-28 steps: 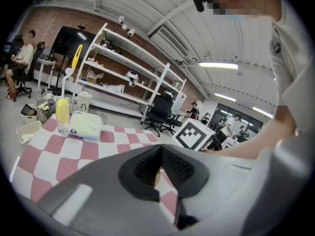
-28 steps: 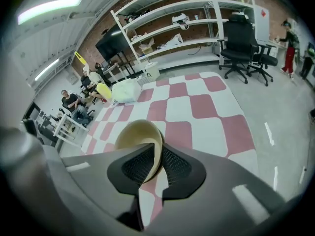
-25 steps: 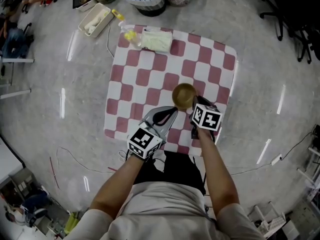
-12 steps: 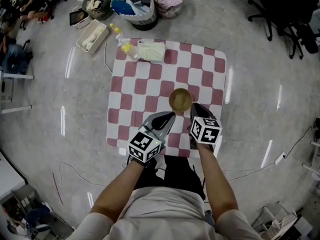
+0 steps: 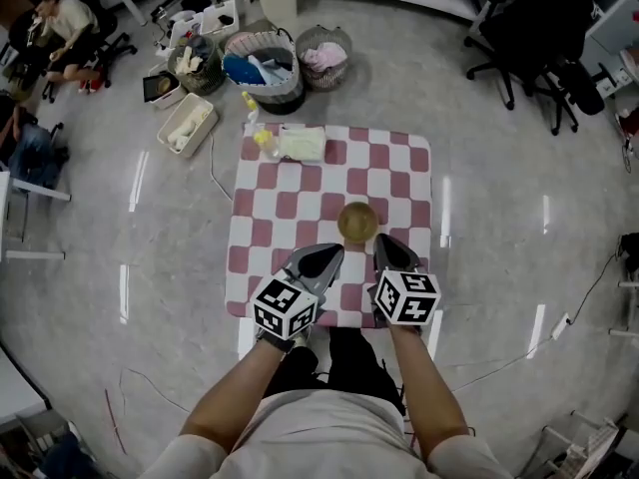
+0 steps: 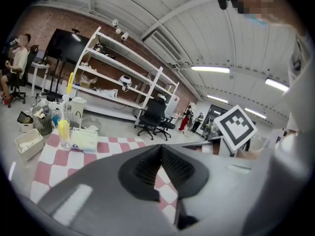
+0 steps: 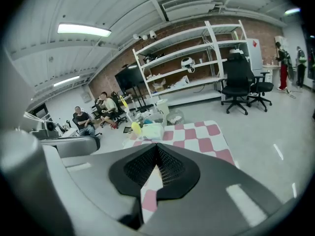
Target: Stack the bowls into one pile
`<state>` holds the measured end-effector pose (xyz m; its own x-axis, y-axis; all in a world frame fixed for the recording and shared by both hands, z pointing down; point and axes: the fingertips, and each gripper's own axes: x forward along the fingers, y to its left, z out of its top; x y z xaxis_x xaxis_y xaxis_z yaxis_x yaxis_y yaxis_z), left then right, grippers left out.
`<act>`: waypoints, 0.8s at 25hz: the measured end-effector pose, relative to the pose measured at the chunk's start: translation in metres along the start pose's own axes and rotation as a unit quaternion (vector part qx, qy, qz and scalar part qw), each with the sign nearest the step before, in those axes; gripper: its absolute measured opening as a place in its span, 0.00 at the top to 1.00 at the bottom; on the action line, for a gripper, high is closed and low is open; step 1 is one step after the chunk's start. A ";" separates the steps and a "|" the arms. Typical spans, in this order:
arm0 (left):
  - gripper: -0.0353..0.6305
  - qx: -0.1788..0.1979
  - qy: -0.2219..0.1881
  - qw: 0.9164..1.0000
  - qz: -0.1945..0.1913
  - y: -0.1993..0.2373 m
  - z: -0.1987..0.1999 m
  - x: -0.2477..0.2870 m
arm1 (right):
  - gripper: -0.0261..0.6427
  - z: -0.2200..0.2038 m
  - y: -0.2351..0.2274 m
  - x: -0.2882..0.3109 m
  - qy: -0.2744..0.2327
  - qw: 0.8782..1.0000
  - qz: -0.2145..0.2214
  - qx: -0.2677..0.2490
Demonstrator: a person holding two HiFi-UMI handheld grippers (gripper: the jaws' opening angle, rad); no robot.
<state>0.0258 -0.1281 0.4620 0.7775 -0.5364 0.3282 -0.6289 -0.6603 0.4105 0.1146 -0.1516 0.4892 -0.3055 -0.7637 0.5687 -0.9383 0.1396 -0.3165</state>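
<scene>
A brown-gold bowl (image 5: 357, 222) stands on the red-and-white checkered mat (image 5: 290, 208), right of the mat's middle; I cannot tell whether it is one bowl or a pile. My left gripper (image 5: 329, 254) hovers over the mat's near edge, just left of and nearer than the bowl, shut on nothing. My right gripper (image 5: 382, 242) hangs just right of the bowl, also shut and empty. In the left gripper view the left gripper (image 6: 161, 149) has its jaws meeting at the tip. The right gripper (image 7: 157, 147) shows the same in its own view. The bowl is hidden in both gripper views.
A yellow bottle (image 5: 262, 140) and a white packet (image 5: 302, 144) lie at the mat's far edge. Beyond stand baskets (image 5: 265, 68), a wire bin (image 5: 324, 53) and a white tray (image 5: 186, 125). Office chairs (image 5: 529, 38) are at the far right. Seated people (image 7: 103, 113) are off to the left.
The view has pulled back, so the mat looks smaller. Both grippers have drawn away from the bowl toward the mat's near edge and stay shut.
</scene>
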 end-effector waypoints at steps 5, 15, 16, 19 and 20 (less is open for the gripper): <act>0.94 0.012 -0.016 1.000 -0.014 -0.018 0.033 -0.030 | 0.94 0.032 0.034 -0.040 -0.054 0.999 0.004 -0.003; 0.94 0.043 -0.050 0.997 -0.029 -0.047 0.084 -0.083 | 0.94 0.072 0.090 -0.106 -0.129 0.991 0.011 -0.027; 0.94 0.044 -0.054 0.997 -0.031 -0.050 0.089 -0.087 | 0.94 0.076 0.095 -0.112 -0.134 0.990 0.012 -0.028; 0.94 0.054 -0.062 0.996 -0.036 -0.061 0.104 -0.099 | 0.94 0.086 0.109 -0.128 -0.150 0.988 0.020 -0.030; 0.94 0.059 -0.064 0.996 -0.037 -0.064 0.108 -0.103 | 0.94 0.090 0.114 -0.133 -0.155 0.987 0.022 -0.033</act>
<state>-0.0147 -0.0873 0.3098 0.8194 -0.5420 0.1864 -0.5721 -0.7532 0.3248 0.0624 -0.0909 0.3093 -0.2918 -0.9106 0.2926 -0.9368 0.2103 -0.2797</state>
